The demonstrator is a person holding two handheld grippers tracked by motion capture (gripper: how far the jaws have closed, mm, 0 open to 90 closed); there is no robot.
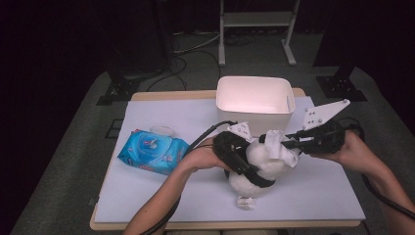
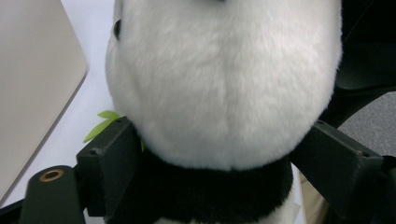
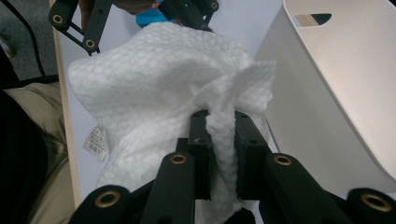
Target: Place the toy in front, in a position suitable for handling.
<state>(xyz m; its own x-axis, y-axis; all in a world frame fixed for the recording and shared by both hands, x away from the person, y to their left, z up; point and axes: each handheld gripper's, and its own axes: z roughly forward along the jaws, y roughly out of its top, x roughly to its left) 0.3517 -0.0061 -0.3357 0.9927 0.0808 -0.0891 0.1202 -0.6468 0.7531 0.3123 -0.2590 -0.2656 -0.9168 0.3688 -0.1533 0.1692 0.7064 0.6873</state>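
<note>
High view, left to right: a blue pack of wet wipes (image 1: 152, 152) lies at centre left on the white table sheet (image 1: 161, 196), well apart from the toy. At centre, a plush panda (image 1: 257, 169) stands on the sheet, just in front of a white bin (image 1: 254, 100) in the upper middle of the frame. The left gripper (image 1: 242, 164) comes in from the left and straddles the panda at its black band, with a jaw on each side of the body. The right gripper (image 1: 274, 142) reaches in from the right with a white wipe (image 1: 281, 147) pinched in its jaws, and the wipe rests against the top of the panda's head.

Left gripper view: the panda's white fur (image 2: 224, 84) takes up the centre, its black band (image 2: 210, 196) at the bottom between the two jaws. The jaws stand wide apart and flank the toy at lower left and lower right; whether the pads press into the fur cannot be told. A green leaf (image 2: 100, 123) shows at left.

Right gripper view: the jaws are narrow, clamped on a fold of the wipe (image 3: 154, 102), which spreads over the upper left. The bin wall (image 3: 327, 102) stands at right.
</note>
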